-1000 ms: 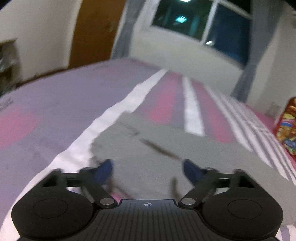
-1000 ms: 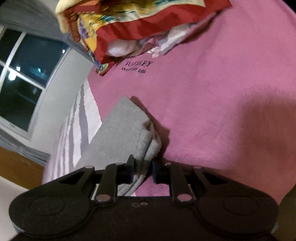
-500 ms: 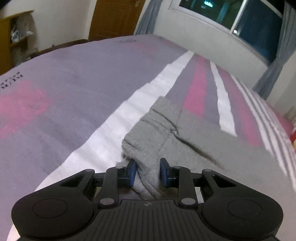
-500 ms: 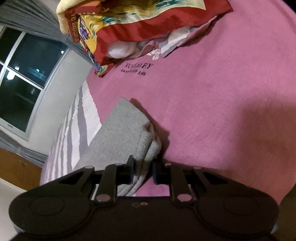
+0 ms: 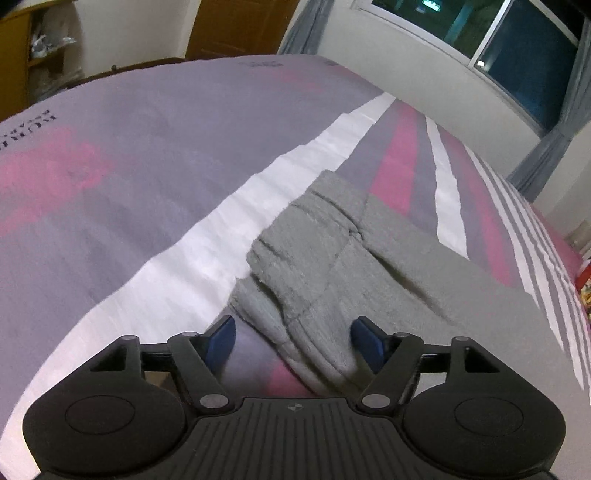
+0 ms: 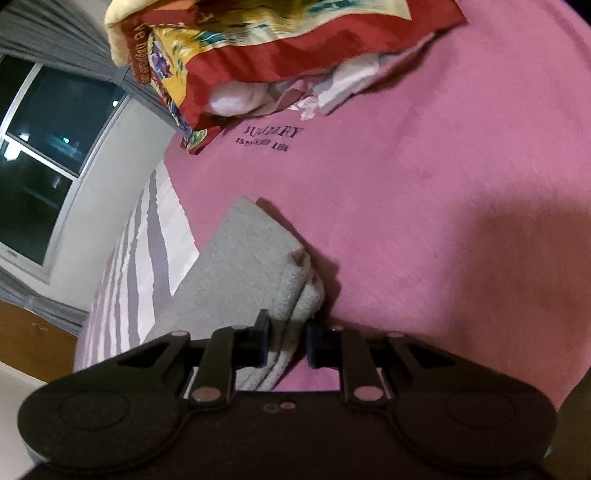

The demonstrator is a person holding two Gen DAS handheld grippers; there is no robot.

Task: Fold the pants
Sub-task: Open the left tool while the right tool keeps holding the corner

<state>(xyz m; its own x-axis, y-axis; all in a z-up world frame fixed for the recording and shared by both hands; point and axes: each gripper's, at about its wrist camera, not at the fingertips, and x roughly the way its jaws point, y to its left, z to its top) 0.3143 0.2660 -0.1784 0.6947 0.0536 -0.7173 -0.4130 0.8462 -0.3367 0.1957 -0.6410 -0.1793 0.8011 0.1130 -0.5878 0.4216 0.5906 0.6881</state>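
Pants: grey fleece pants [image 5: 332, 273] lie stretched across the bed, one end bunched and folded over near the white stripe, the rest running away to the right toward the pink end of the cover.
Pants, far end: from the right wrist view the other end [image 6: 251, 266] is doubled into a thick layered edge that rests on the pink part of the bedspread.
Left gripper: the left gripper [image 5: 293, 341] stands with its blue-padded jaws spread wide, one on each side of the bunched end; the cloth lies between them but neither pad presses on it.
Right gripper: the right gripper [image 6: 286, 341] has its jaws drawn close and pinching the layered grey edge between them.
Bedspread: the bedspread [image 5: 140, 192] is purple-grey with pink patches and white and pink stripes; on the right side it turns solid pink with dark printed lettering [image 6: 271, 137].
Pillow: a red and yellow patterned pillow [image 6: 280, 48] sits beyond the lettering, well apart from the pants.
Room: a dark window [image 5: 517, 55] with grey curtains is behind the bed, and a brown door [image 5: 236, 29] stands to the left.
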